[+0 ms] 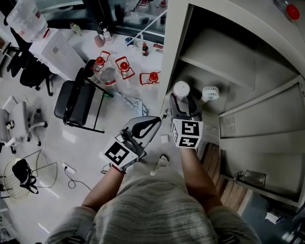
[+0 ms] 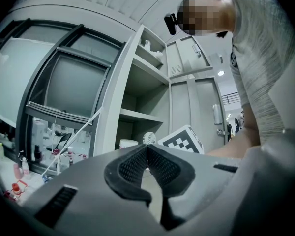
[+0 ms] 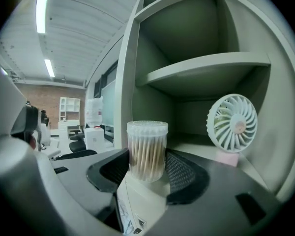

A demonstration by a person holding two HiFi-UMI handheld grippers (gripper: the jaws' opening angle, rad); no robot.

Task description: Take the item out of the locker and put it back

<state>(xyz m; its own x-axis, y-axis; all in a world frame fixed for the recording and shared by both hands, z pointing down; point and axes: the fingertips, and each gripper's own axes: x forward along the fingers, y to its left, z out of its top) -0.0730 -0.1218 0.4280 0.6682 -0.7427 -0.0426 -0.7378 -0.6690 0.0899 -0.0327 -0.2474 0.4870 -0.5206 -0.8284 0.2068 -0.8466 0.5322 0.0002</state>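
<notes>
The grey metal locker stands open and fills the head view from 12 to 4 o'clock. Its vented door is swung out at 3 o'clock. A small white desk fan on a pink base stands upright inside the compartment, under a bare shelf. It is at 3 o'clock from the cotton swab jar, near it but not touching. A red-capped bottle lies on top of the locker at 1 o'clock.

Out on the floor, at 10 o'clock from the grippers, is a black chair. Red-capped water bottles stand in red holders at 11 o'clock, and a cable with a power strip runs at 8 o'clock. Nothing lies between the jar and the compartment's mouth. The locker's front upright is just at the jar's 9 o'clock.

The right gripper reaches into the compartment's opening. Its ribbed pads press on either side of the clear, round jar, pinching it low on its body. The jar is upright with its lid on and packed with swabs. Whether its base rests on the compartment floor cannot be told.

The left gripper hangs outside the locker, at 8 o'clock from the right one in the head view. Its jaw tips are pressed together with nothing between them, and it touches nothing.
</notes>
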